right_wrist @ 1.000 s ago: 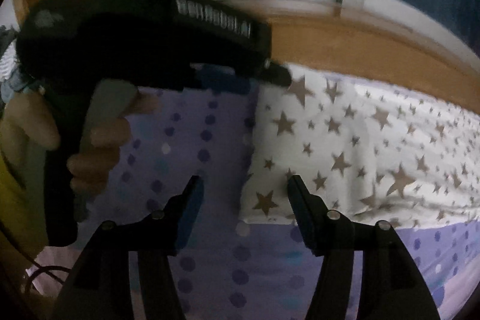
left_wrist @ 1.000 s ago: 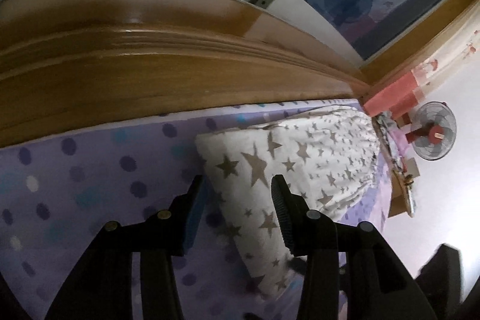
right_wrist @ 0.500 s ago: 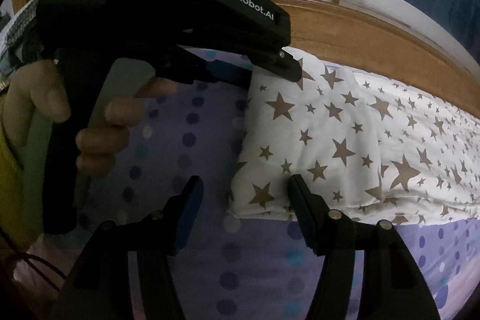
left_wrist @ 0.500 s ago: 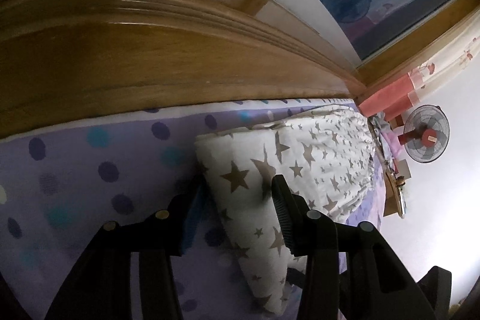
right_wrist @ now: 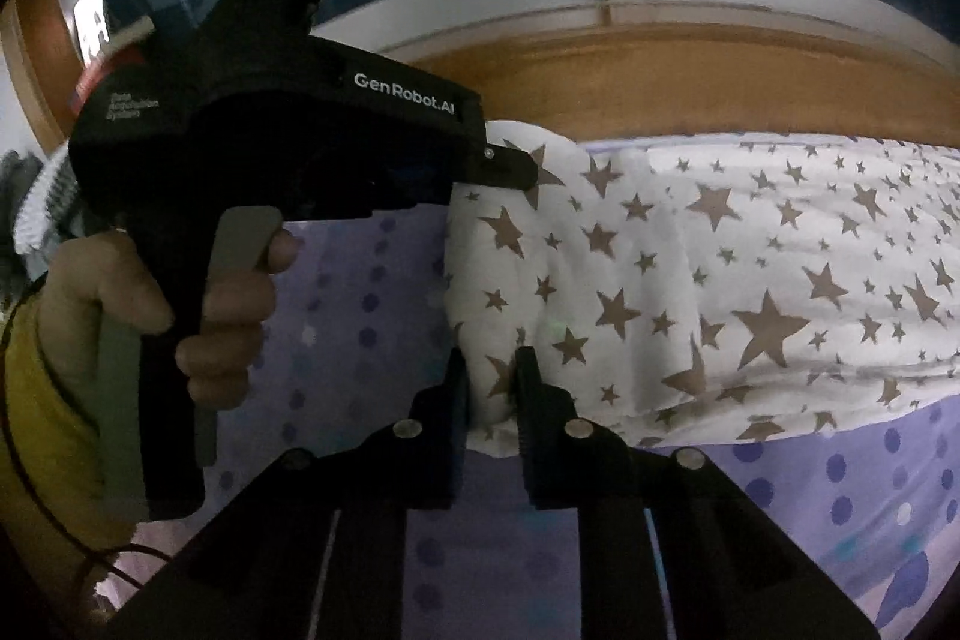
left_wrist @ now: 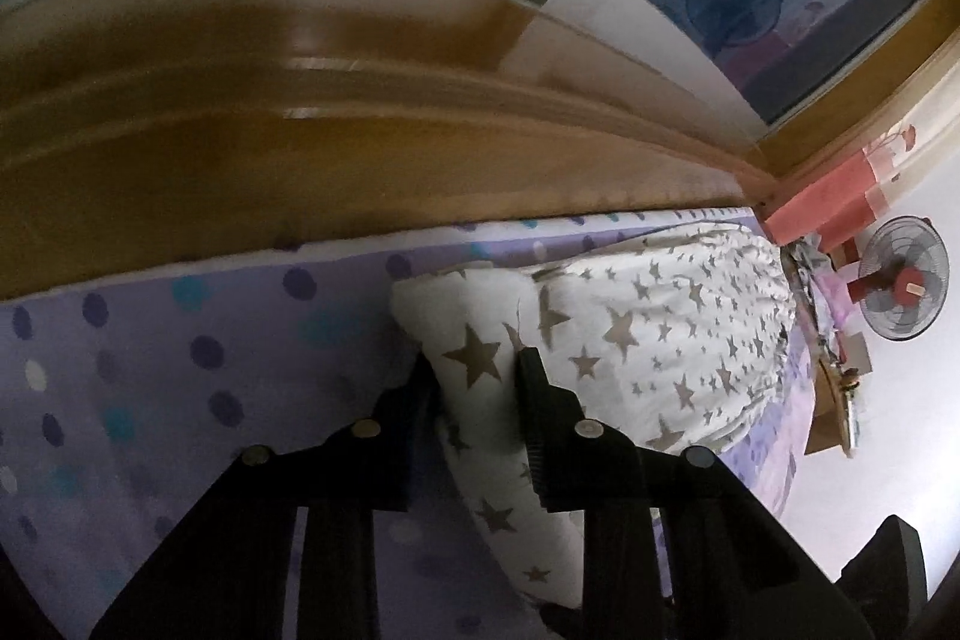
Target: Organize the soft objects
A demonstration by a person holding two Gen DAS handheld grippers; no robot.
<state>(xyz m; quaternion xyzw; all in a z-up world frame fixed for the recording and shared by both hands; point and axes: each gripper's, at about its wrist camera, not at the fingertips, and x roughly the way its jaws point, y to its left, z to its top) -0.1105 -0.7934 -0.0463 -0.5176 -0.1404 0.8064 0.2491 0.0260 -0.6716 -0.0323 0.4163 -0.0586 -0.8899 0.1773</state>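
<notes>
Step in hand: taking hold of the star-print pillow (right_wrist: 690,274) at its near end, one tool at each corner.
Pillow: white with brown stars, lying on the bed along the wooden headboard (left_wrist: 300,148), on the purple dotted sheet (left_wrist: 150,370).
Left tool (left_wrist: 474,376): jaws closing, with the pillow's corner between them and the fabric bulging around the fingers; clenched on the pillow.
Right tool (right_wrist: 489,376): jaws closing on the lower near corner; a narrow fold of pillow is pinched between them.
Person's hand (right_wrist: 150,304): wrapped round the left tool's handle, trigger squeezed, seen in the right wrist view.
Progress: early, by my reading; the pillow rests on the sheet, not yet lifted.
Next move calls for: both grips to hold firm, then a joint, even lift so the soft filling does not sag or slip out of one pinch.
Risk: the right tool holds only a thin fold, which could pull free.
</notes>
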